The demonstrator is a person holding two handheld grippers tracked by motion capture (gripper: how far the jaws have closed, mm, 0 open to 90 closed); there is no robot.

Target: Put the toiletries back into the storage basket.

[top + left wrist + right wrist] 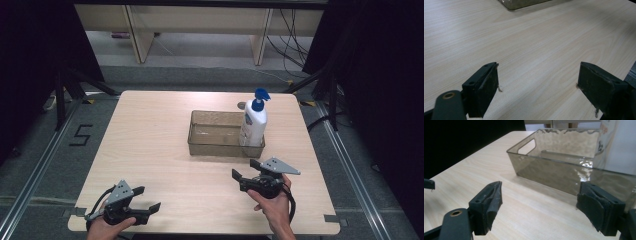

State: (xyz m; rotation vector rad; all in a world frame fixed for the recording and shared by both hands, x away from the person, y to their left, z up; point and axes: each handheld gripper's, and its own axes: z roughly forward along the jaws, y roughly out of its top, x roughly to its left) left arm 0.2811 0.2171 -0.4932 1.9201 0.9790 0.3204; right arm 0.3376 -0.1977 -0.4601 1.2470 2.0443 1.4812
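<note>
I am holding my left gripper (pixel 148 198) at the table's (pixel 160 145) near edge, jaws spread wide, gripping nothing. My right gripper (pixel 245 169) is resting nearer the tray (pixel 216 148), likewise spread and empty. The lotion bottle (pixel 253 123) is standing upright in the tray's right end.

In the left gripper view, the translucent smoky-brown plastic bin (pixel 524 3) is cut off by the top edge, with one corner visible. In the right gripper view, the white pump bottle (pixel 619 147) is cut off by the top and right edges; its label print is unreadable. In the high view, both forearms leave the bottom edge, and the small round object (pixel 241 105) behind the bin is too small to identify.
</note>
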